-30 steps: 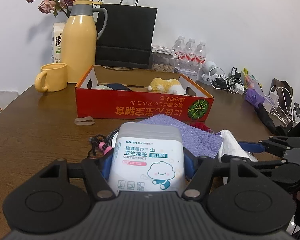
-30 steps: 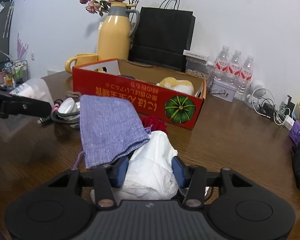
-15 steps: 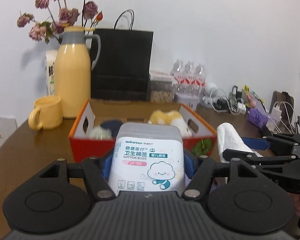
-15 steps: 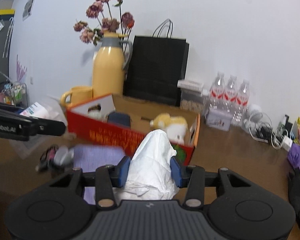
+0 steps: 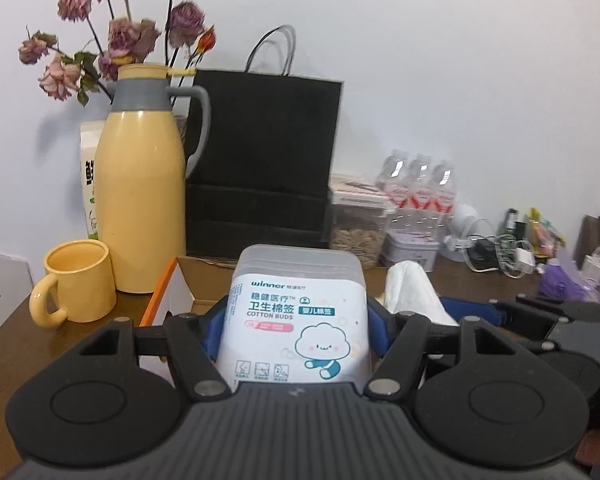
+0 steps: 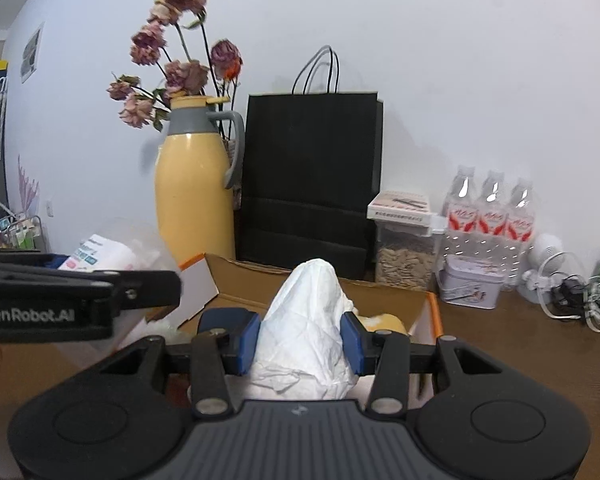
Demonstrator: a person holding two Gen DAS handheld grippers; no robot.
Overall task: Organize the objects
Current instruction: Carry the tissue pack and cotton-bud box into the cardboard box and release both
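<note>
My left gripper [image 5: 296, 332] is shut on a white cotton buds box [image 5: 300, 316] with a cloud cartoon on its label, held upright over the near edge of the open cardboard box [image 5: 168, 292]. My right gripper [image 6: 300, 334] is shut on a crumpled white bag [image 6: 306, 320], lifted above the same cardboard box [image 6: 388, 300]. In the right wrist view the left gripper [image 6: 100, 292] shows at the left with the cotton buds box [image 6: 108, 254]. In the left wrist view the white bag [image 5: 412, 292] and the right gripper [image 5: 460, 312] show at the right. A yellow plush [image 6: 384, 322] lies inside the box.
Behind the box stand a yellow thermos [image 5: 140, 208] with dried flowers, a yellow mug [image 5: 76, 284], a black paper bag [image 5: 264, 160], a jar of seeds [image 5: 356, 224] and three water bottles [image 5: 420, 192]. Cables and chargers [image 5: 500, 248] crowd the right of the wooden table [image 6: 520, 344].
Both grippers rose and moved forward from the table to above the cardboard box, each carrying its object. The purple cloth and the items on the table dropped out of view.
</note>
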